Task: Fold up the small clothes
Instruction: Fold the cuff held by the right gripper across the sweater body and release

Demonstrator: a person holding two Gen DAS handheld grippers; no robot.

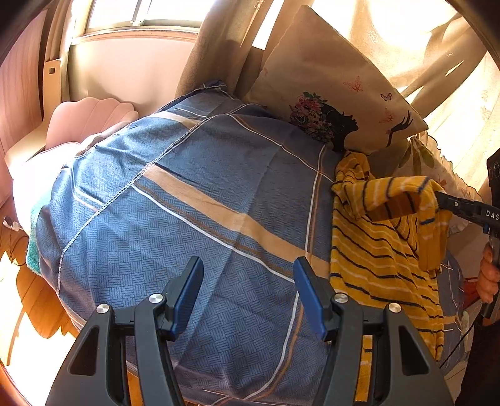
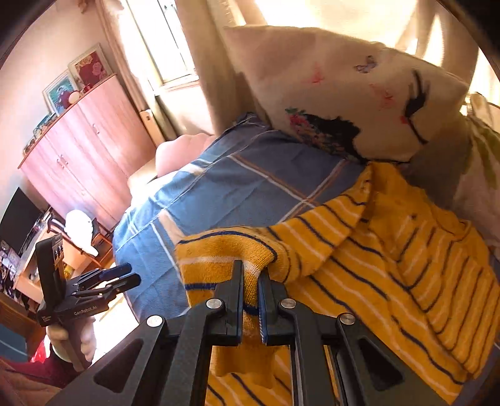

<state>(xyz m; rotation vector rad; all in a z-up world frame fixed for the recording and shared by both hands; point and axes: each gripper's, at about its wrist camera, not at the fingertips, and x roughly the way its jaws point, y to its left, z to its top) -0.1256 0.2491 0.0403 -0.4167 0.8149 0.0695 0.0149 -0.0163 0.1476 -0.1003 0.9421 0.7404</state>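
Right hand-held gripper: clenched on a folded edge of yellow striped garment, cloth pinched between both pads, nothing slack at the bite. From left wrist view, same gripper entering from the right edge, held portion of garment lifted clear of the bed and draped over the fingertips, rest trailing down to the surface.

Left hand-held gripper: released, jaws standing apart, nothing between them; only blue checked bedspread visible through the gap. Hovers above bedspread, just beside the garment's left edge, not touching it. From right wrist view, seen at lower left off the bed's edge, gripped by a hand.

Garment: yellow knit with dark blue and white stripes, lying on right part of the bed, partly spread, partly bunched toward the pillow end. Upper corner near, possibly touching, printed cushion; contact not resolvable.

Bedspread: blue with tan and white bands, covering bed.

Farther back: cushion with dark silhouette, flowers and butterflies, propped against curtains. Pink shell-shaped item beyond the bed's far left corner. Window behind, strongly sunlit. Wooden wardrobe along far wall, framed pictures on top.
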